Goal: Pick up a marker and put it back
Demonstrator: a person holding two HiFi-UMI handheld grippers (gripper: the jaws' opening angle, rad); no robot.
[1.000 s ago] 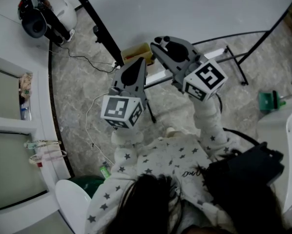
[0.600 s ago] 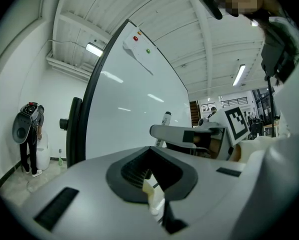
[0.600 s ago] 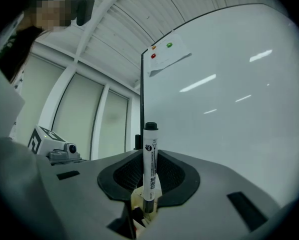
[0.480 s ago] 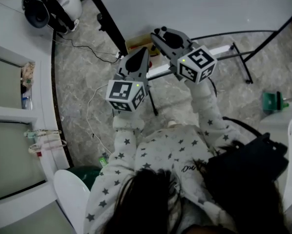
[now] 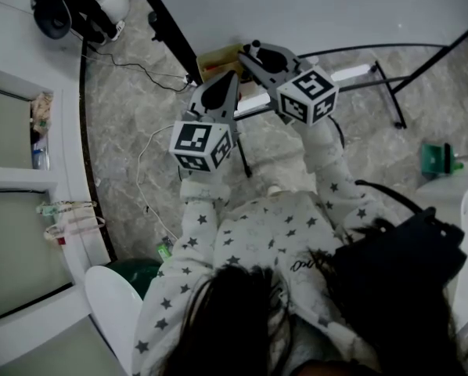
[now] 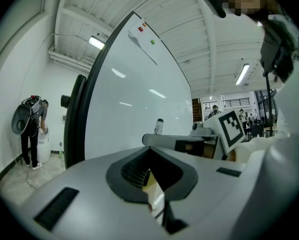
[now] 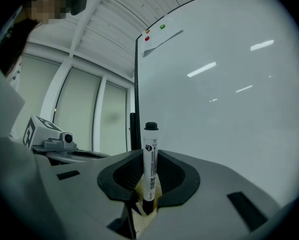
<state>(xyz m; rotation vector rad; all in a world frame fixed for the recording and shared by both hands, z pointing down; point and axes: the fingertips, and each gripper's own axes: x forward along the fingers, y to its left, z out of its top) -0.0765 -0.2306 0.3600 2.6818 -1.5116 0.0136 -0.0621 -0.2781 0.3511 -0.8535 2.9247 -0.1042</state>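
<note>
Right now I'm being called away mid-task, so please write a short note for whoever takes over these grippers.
Right gripper: jaws shut on the white marker with black cap, held upright, facing the large whiteboard.
Left gripper: jaws together, nothing between them.
Done: marker picked up.
To do: put it back; its resting spot isn't identifiable here.

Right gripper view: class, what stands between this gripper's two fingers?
A white marker with a black cap, upright, clamped in the right gripper; the right gripper view shows it.
</note>
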